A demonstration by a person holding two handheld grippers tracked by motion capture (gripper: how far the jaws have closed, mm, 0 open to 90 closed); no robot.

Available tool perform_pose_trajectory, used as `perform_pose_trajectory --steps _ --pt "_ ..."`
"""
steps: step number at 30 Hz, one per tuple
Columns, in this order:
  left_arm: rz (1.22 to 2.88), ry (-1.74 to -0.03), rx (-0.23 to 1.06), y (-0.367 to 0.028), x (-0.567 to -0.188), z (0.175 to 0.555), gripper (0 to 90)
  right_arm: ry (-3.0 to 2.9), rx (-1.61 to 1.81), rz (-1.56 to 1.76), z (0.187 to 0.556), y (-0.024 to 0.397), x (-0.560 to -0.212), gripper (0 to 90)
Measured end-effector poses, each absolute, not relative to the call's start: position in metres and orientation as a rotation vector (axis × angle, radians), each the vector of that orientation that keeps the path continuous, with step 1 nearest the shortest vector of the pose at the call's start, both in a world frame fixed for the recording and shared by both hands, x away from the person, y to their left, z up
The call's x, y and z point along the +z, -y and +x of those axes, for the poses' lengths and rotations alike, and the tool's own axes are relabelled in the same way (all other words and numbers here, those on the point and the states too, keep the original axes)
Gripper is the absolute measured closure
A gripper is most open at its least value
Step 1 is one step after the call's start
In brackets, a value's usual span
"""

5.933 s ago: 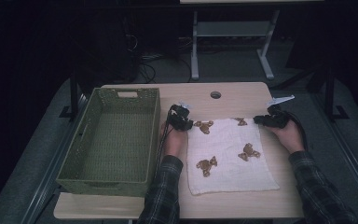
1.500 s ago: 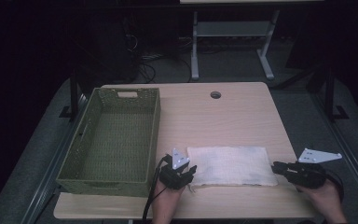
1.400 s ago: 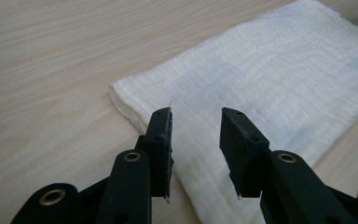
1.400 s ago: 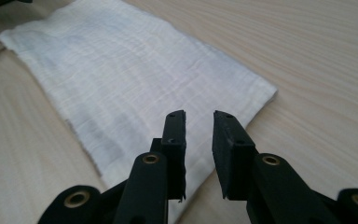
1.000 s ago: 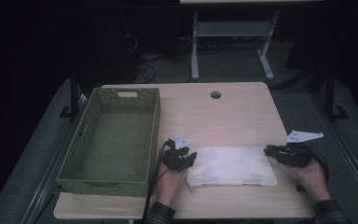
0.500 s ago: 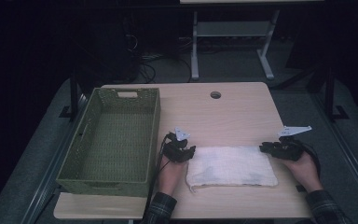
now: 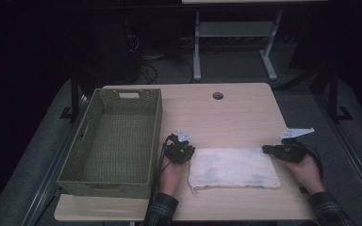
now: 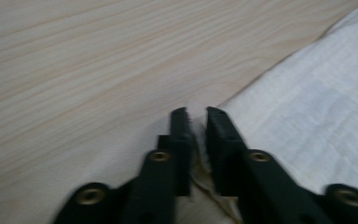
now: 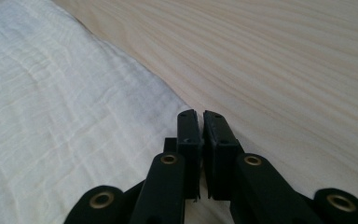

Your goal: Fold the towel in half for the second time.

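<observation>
Leftmost, the green basket (image 7: 111,139) stands on the table (image 7: 245,110). Beside it, the left gripper (image 7: 185,151) has just closed its jaws on the far left corner of the folded white cloth (image 7: 233,167). Opposite, the right gripper (image 7: 268,149) has just closed on the far right corner.

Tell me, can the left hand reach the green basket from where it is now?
Probably yes. The basket stands right beside the left hand, with only bare table between. But its tongs are pinching the white cloth's corner, so it must release first.
</observation>
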State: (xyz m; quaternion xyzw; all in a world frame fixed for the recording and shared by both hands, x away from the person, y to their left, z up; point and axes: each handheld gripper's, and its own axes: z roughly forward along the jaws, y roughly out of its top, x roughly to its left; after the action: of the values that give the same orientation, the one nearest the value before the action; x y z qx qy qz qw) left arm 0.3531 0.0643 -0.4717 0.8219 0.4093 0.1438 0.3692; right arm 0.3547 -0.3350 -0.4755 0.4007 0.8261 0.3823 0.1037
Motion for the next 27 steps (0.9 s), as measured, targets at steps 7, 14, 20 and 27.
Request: perform_pose_trajectory --steps 7,14,20,27 --pt "2.113 -1.051 0.388 -0.064 -0.47 0.357 86.3 -2.403 1.088 1.194 0.359 0.339 -0.471 86.3" --pt "2.1 -1.052 0.408 -0.06 -0.462 0.372 86.3 -2.339 1.062 1.188 0.372 0.341 -0.46 86.5" --pt "2.072 -1.053 0.446 -0.059 -0.454 0.386 86.2 -2.297 1.074 1.194 0.385 0.343 -0.456 86.5" --pt "2.047 -1.057 0.472 -0.062 -0.448 0.4 86.3 -2.267 1.109 1.193 0.396 0.345 -0.45 86.7"
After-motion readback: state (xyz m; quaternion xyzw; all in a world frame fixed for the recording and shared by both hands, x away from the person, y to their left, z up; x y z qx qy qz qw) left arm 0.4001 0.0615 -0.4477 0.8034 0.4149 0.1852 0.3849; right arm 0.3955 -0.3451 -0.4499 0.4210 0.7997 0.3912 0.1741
